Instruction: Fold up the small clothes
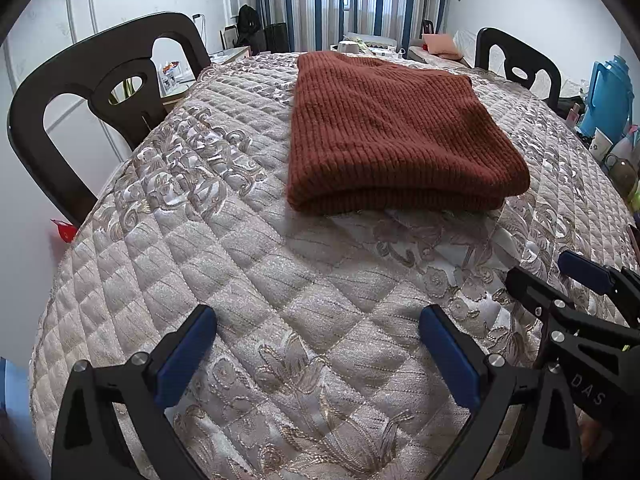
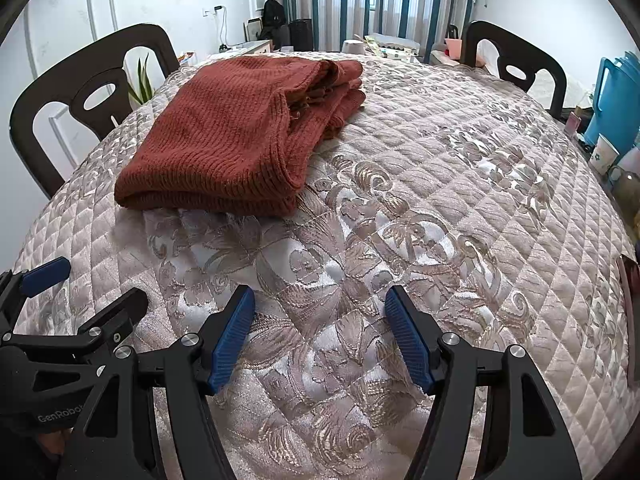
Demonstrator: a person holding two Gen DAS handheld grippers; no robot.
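Note:
A rust-red knitted garment point(image 1: 392, 136) lies folded in a flat stack on the quilted beige table cover point(image 1: 248, 264). In the right wrist view the garment point(image 2: 232, 136) sits at the far left, its loose edges facing right. My left gripper point(image 1: 318, 322) is open and empty, low over the cover, well short of the garment's near fold. My right gripper point(image 2: 320, 300) is open and empty, to the right of and nearer than the garment. The right gripper also shows at the right edge of the left wrist view point(image 1: 552, 276), and the left gripper at the left edge of the right wrist view point(image 2: 92, 284).
Dark chairs stand at the table's left point(image 1: 100, 92) and far right point(image 1: 516, 64). A blue jug point(image 1: 608, 96), cups and bottles point(image 1: 616, 152) stand off the right side. A dark flat object point(image 2: 630, 312) lies at the cover's right edge.

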